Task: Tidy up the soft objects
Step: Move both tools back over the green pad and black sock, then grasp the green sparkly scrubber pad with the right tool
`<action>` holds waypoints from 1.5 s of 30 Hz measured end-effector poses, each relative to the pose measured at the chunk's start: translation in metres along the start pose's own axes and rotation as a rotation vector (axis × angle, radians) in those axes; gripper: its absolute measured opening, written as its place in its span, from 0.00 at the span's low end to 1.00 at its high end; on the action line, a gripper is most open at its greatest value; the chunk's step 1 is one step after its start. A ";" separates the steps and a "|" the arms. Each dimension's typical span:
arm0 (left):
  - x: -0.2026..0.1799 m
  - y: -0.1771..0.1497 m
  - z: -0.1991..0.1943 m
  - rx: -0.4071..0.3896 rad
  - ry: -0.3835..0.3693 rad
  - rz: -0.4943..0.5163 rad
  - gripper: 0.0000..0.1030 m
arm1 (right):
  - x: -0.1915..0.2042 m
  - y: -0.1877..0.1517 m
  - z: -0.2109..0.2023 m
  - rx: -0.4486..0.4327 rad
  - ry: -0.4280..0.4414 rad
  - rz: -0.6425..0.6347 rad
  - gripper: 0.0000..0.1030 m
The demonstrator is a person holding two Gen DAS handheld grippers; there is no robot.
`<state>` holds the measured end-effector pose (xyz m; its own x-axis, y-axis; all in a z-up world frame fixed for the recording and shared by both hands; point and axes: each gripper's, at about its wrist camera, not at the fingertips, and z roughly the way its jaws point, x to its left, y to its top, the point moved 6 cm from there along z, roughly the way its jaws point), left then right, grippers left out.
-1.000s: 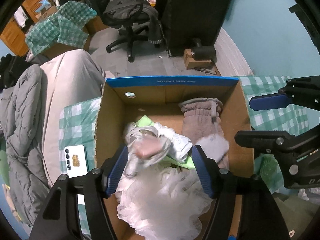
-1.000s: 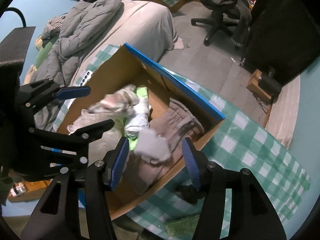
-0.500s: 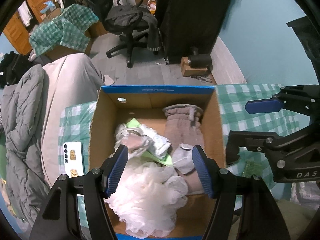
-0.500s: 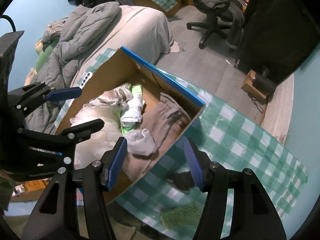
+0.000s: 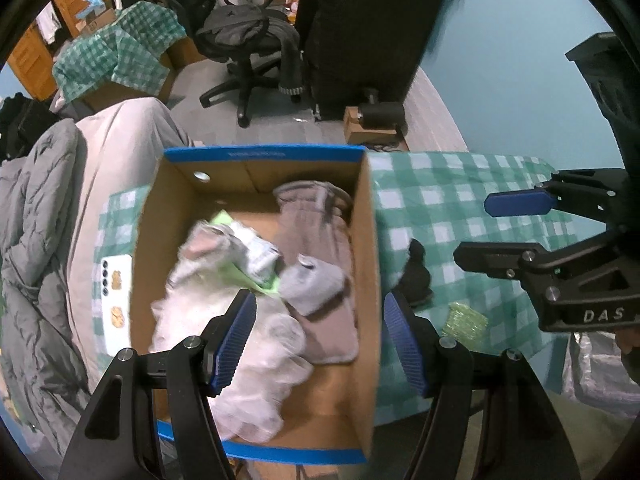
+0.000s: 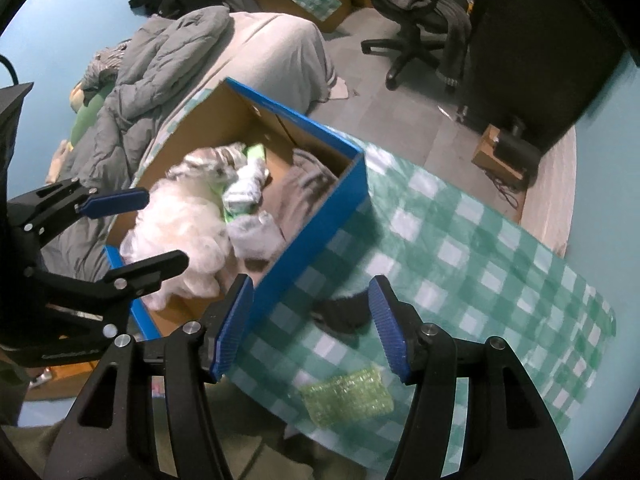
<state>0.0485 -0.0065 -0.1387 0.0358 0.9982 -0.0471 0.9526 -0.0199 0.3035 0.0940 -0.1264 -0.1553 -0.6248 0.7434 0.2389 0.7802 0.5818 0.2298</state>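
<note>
A cardboard box with blue edges (image 5: 370,216) (image 6: 320,216) stands on a green checked tablecloth (image 5: 448,200) (image 6: 480,248). In it lie a white mesh pouf (image 5: 248,344) (image 6: 180,224), a taupe glove (image 5: 316,232), a grey sock (image 5: 312,286) (image 6: 256,234) and white and green cloths (image 5: 248,248). A black soft object (image 5: 416,272) (image 6: 344,314) and a green sponge (image 5: 466,322) (image 6: 346,398) lie on the cloth beside the box. My left gripper (image 5: 320,340) is open and empty above the box's near right wall. My right gripper (image 6: 310,326) is open and empty above the black object.
A white phone (image 5: 116,304) lies left of the box. A bed with a grey duvet (image 5: 36,240) (image 6: 160,60) is on the left. An office chair (image 5: 248,48) (image 6: 416,12) and a dark cabinet (image 5: 360,32) stand behind. The table's near edge is close below the sponge.
Both grippers have pulled back and shifted right, away from the box's inside. The black object and the green sponge on the cloth have come into view. The grey sock now rests in the box.
</note>
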 end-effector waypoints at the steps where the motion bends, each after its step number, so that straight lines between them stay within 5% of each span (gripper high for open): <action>1: -0.006 -0.003 0.001 0.005 -0.004 -0.001 0.66 | -0.003 -0.003 0.000 0.004 -0.002 0.001 0.59; 16: -0.065 -0.038 0.011 0.059 -0.080 -0.021 0.66 | -0.042 -0.069 0.009 0.077 -0.026 0.018 0.59; 45: -0.121 -0.094 0.079 0.130 -0.066 -0.020 0.66 | -0.076 -0.152 0.078 0.185 -0.018 -0.020 0.59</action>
<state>-0.0213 -0.1294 -0.2368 0.0323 0.9928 -0.1153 0.9842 -0.0115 0.1765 0.0252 -0.2453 -0.2821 -0.6409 0.7357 0.2190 0.7610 0.6463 0.0561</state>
